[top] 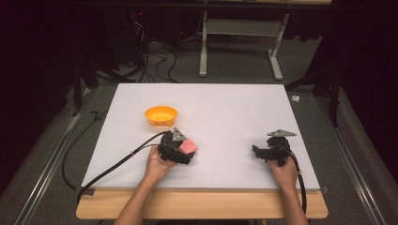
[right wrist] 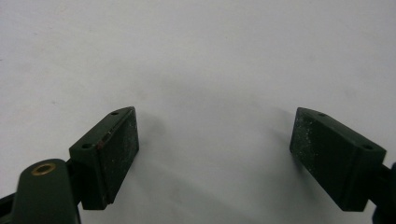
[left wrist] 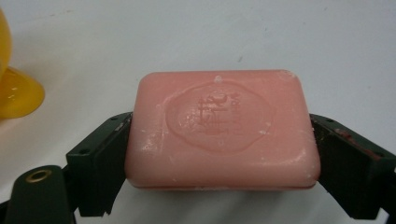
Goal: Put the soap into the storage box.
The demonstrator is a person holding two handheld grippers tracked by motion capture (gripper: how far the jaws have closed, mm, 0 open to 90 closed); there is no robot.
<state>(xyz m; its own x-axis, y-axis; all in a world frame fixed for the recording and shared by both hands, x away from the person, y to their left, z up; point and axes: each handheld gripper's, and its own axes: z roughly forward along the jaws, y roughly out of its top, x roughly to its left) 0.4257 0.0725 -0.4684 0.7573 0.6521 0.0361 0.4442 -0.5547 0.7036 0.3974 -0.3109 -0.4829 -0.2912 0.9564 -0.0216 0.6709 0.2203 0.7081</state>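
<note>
A pink bar of soap [left wrist: 222,130] with an embossed oval stamp lies flat between the jaws of my left gripper [left wrist: 219,154], whose black pads press on both of its short ends. From above, the soap [top: 189,146] shows at the tip of that gripper [top: 184,149], just below an orange bowl [top: 161,115] on the white board [top: 225,108]. The bowl's rim [left wrist: 14,88] also shows at the left edge of the left gripper view. My right gripper [right wrist: 215,154] stands open over bare white board, and it rests at the lower right [top: 259,151] of the board.
The white board lies on a wooden table [top: 202,206] whose front edge runs along the bottom. Black cables [top: 117,164] trail from the left gripper off the board's left side. Dark floor, cables and a table frame [top: 239,42] lie beyond the far edge.
</note>
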